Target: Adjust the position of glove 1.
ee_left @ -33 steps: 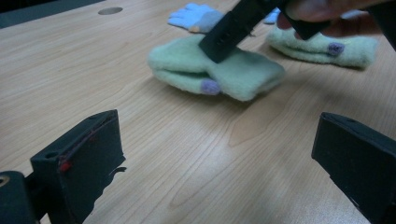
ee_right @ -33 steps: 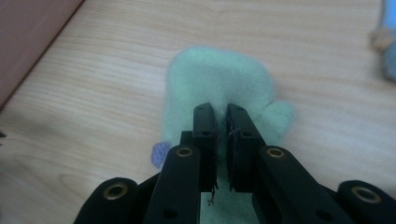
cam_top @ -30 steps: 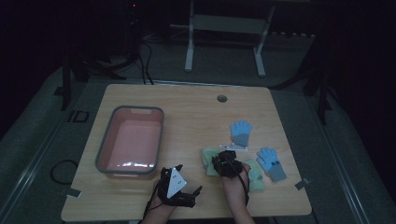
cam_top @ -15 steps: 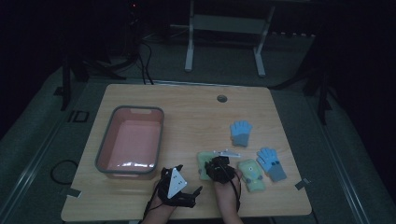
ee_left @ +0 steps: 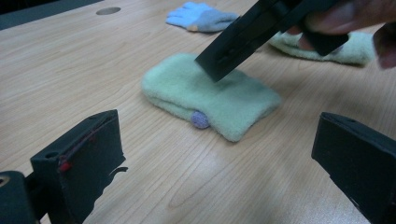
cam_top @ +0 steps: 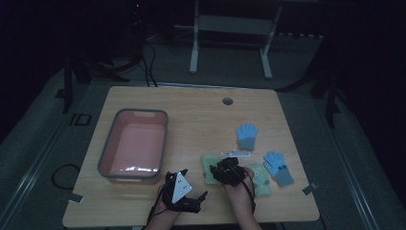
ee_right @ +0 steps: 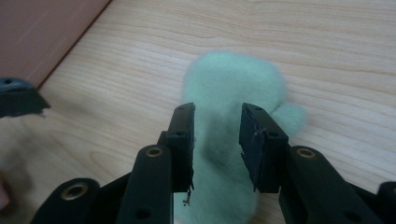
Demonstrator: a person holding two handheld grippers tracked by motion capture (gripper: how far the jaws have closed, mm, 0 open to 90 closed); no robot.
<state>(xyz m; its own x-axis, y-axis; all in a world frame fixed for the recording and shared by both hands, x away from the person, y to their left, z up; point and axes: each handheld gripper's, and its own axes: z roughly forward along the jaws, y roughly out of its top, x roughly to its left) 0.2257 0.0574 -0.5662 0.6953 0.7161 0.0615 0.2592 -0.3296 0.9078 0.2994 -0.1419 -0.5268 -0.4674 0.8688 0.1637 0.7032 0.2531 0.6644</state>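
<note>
Wooden table (cam_top: 191, 115) under dim light: pink bin (cam_top: 135, 146) at left, left gripper (cam_top: 184, 191) resting wide open near the front edge, then right gripper (ee_right: 216, 135) just opening, poised over the flat green mitten (ee_right: 229, 93), blue gloves (cam_top: 247, 136) beyond.

Fuzzy mint-green mitten (ee_right: 229, 116) lies flat on the wood, thumb poking out to one side, right under the right gripper (ee_right: 217, 135), whose jaws have just been opening and straddle it without pinching.
</note>
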